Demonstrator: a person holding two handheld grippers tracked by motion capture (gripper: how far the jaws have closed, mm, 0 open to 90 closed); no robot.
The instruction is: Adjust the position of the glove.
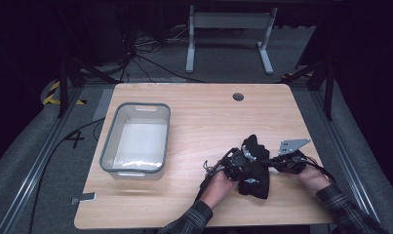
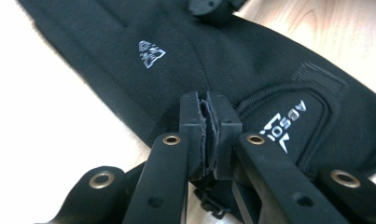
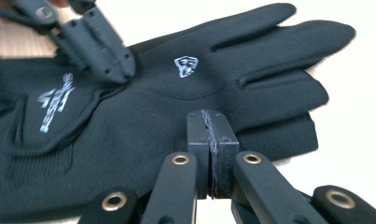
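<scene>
High view is showing a person's two hands working near the front right of a light wooden table (image 1: 204,122), with a black glove (image 1: 255,170) lying between them. The left gripper (image 1: 238,163) is coming in from the glove's left side and the right gripper (image 1: 282,163) from its right, a grey three-cornered plate (image 1: 294,145) standing up on top of the right one. Well apart to the left, a grey-rimmed clear bin (image 1: 135,139) is sitting on the table.

In the left gripper view, the left gripper (image 2: 209,105) is holding its jaws pressed together, tips resting on the glove (image 2: 223,60) beside the cuff patch with white lettering (image 2: 288,123); a thin bit of fabric is perhaps caught between the pads, though the dark cloth is making that hard to tell. A small white emblem (image 2: 150,53) is showing on the back of the glove.

In the right gripper view, the right gripper (image 3: 211,116) is likewise keeping its jaws pressed together, tips lying on the glove (image 3: 176,116) near the base of its fingers (image 3: 288,42), with nothing visibly gripped between them. Farther off in that view, the left gripper (image 3: 120,72) is pressing down on the glove just beside the lettered patch (image 3: 55,102), near the emblem (image 3: 185,65). The glove is lying flat, back side up.
</scene>
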